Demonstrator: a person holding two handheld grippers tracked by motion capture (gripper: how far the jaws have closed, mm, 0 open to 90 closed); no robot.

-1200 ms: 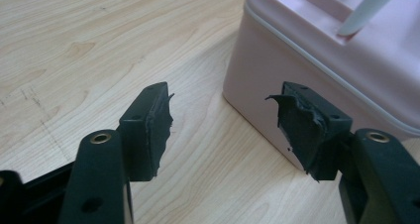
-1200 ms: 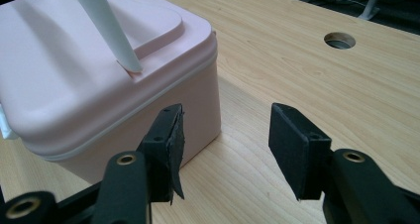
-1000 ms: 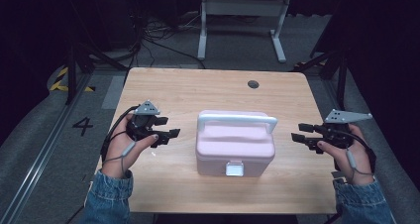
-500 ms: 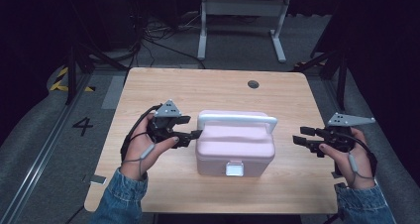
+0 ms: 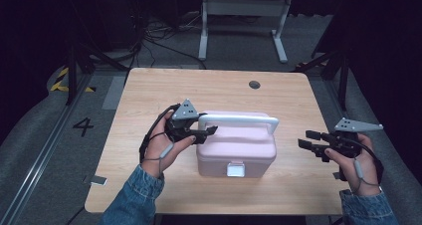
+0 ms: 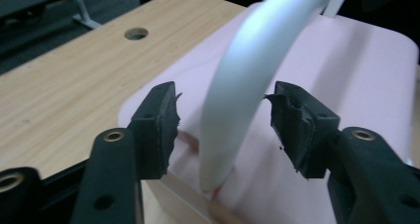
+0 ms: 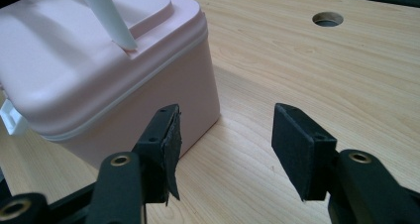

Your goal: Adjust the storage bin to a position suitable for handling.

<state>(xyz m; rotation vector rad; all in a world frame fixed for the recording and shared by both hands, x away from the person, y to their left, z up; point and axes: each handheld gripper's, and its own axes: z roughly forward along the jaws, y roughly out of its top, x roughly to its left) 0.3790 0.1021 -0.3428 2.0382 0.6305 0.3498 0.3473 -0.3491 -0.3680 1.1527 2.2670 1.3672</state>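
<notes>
A pink lidded box (image 5: 236, 148) with a white front latch (image 5: 235, 169) sits mid-table, its white handle (image 5: 239, 119) standing upright. My left gripper (image 5: 210, 131) is at the handle's left end. In the left gripper view it (image 6: 223, 120) is open, with the white handle (image 6: 242, 75) passing between the jaws without touching either pad, above the pink lid (image 6: 346, 85). My right gripper (image 5: 306, 139) is held open to the right of the box, apart from it. In the right gripper view it (image 7: 225, 135) faces the box's (image 7: 99, 75) corner with bare wood between the jaws.
The wooden table (image 5: 149, 95) has a round cable hole (image 5: 254, 84) at the back right, also in the right gripper view as the hole (image 7: 327, 19). A white metal stand (image 5: 244, 6) is on the floor behind. A floor mark "4" (image 5: 83, 126) lies left.
My left gripper has moved right from open table to the box, and its jaws now straddle the handle's left end. The right gripper has shifted only slightly. The box has not moved.
</notes>
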